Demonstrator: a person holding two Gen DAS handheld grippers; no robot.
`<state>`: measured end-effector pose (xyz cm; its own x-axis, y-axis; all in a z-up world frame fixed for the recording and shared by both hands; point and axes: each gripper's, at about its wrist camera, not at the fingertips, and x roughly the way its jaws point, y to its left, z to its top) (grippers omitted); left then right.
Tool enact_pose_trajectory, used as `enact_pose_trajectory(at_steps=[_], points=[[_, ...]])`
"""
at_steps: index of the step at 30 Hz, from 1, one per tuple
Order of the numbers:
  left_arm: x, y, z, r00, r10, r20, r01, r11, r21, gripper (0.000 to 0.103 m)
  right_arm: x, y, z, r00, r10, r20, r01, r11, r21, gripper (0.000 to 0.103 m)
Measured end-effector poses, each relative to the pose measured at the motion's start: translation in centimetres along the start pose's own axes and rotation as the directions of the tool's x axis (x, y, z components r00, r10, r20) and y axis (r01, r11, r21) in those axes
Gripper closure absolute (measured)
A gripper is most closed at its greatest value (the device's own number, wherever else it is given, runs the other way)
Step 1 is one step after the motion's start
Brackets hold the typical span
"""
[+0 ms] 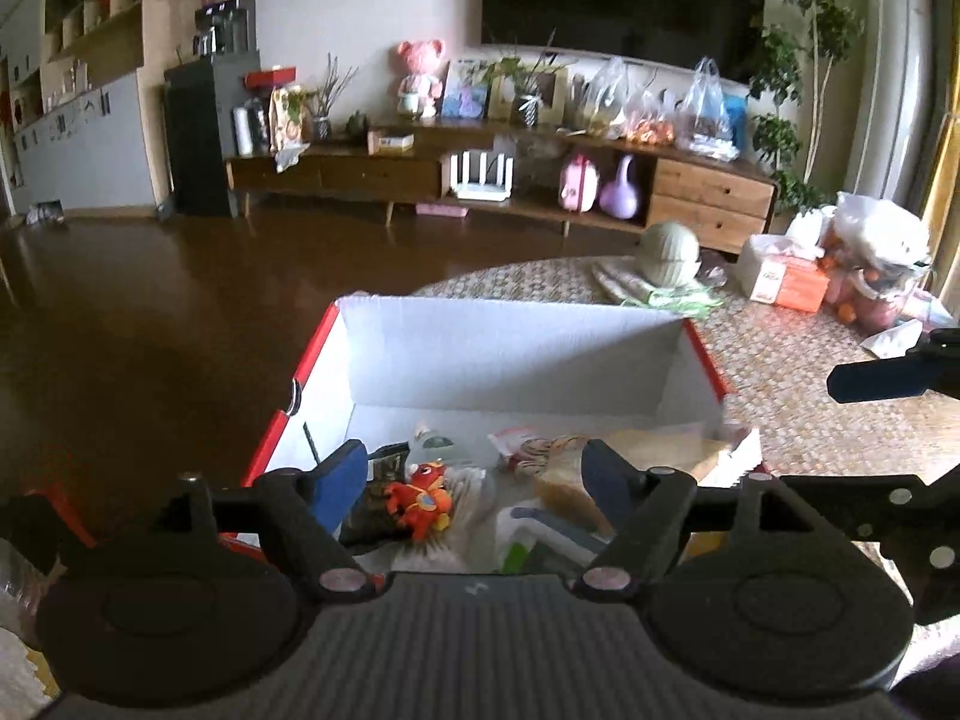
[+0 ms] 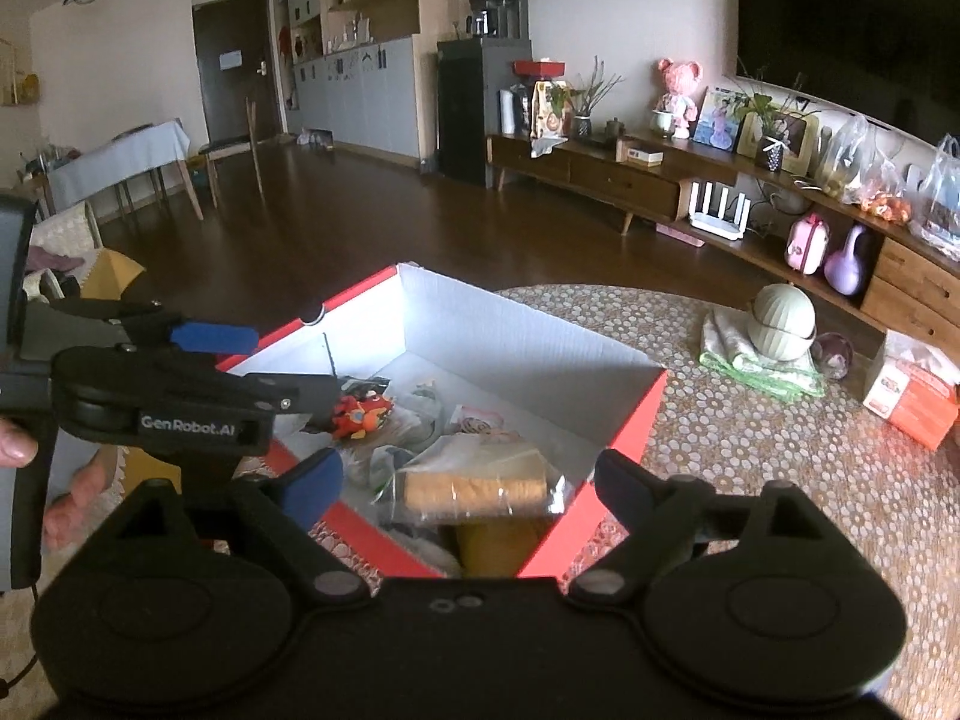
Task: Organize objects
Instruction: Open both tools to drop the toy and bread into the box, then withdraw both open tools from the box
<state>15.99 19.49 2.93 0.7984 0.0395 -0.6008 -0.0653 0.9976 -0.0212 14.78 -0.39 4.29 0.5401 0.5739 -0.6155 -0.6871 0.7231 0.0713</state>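
Note:
A red box with white inside (image 1: 516,336) (image 2: 528,330) stands open on the patterned table. Inside lie a small red toy figure (image 1: 420,498) (image 2: 360,411), a bag of yellow crackers (image 1: 648,456) (image 2: 474,486) and other small packets. My left gripper (image 1: 474,474) is open and empty, hovering over the box's near-left part above the toy. It also shows in the right wrist view (image 2: 270,360). My right gripper (image 2: 468,486) is open and empty over the box's near corner, above the cracker bag. One of its fingers (image 1: 876,375) shows at the right in the left wrist view.
On the table beyond the box are a green round container (image 1: 669,252) (image 2: 783,321) on a folded cloth, an orange tissue pack (image 1: 786,282) (image 2: 912,396) and plastic bags (image 1: 876,258). A long TV cabinet (image 1: 480,168) stands across the dark floor.

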Motion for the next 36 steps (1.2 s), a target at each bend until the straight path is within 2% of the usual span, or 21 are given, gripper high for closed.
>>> enact_pose_trajectory(at_steps=[7,10,15,17,23,29,36], points=[[-2.4,-1.3,-0.9,0.999,-0.028,0.036,0.027,1.000,0.016,0.022,-3.0,-0.6,-1.4,0.999,0.026,0.047,-0.027,0.999,0.022,0.002],[-3.1,-1.7,-1.3,0.998,-0.032,0.048,0.031,0.999,0.017,0.020,-4.4,-0.6,-1.9,0.997,0.026,0.071,-0.028,0.999,0.017,0.001],[-4.2,-2.2,-2.0,0.998,-0.025,0.057,0.025,1.000,0.000,0.010,-6.4,-1.2,-2.7,0.993,0.034,0.111,-0.038,0.999,0.036,0.001],[-4.6,-2.3,-2.2,0.998,-0.024,0.061,0.025,1.000,-0.014,0.000,-7.0,-1.4,-3.0,0.991,0.036,0.129,-0.041,0.998,0.038,0.000],[-6.7,-3.1,-2.7,0.994,-0.016,0.106,0.019,1.000,-0.021,0.000,-8.7,-2.0,-4.4,0.984,0.032,0.175,-0.041,0.998,0.047,0.000],[-8.3,-4.1,-3.2,0.991,0.006,0.137,-0.005,1.000,-0.009,0.000,-10.0,-2.4,-5.7,0.979,0.036,0.198,-0.045,0.998,0.040,0.000],[-9.3,-4.5,-3.4,0.986,0.033,0.162,-0.027,0.999,-0.041,0.000,-10.9,-2.4,-6.7,0.978,0.036,0.206,-0.045,0.998,0.037,0.000]])
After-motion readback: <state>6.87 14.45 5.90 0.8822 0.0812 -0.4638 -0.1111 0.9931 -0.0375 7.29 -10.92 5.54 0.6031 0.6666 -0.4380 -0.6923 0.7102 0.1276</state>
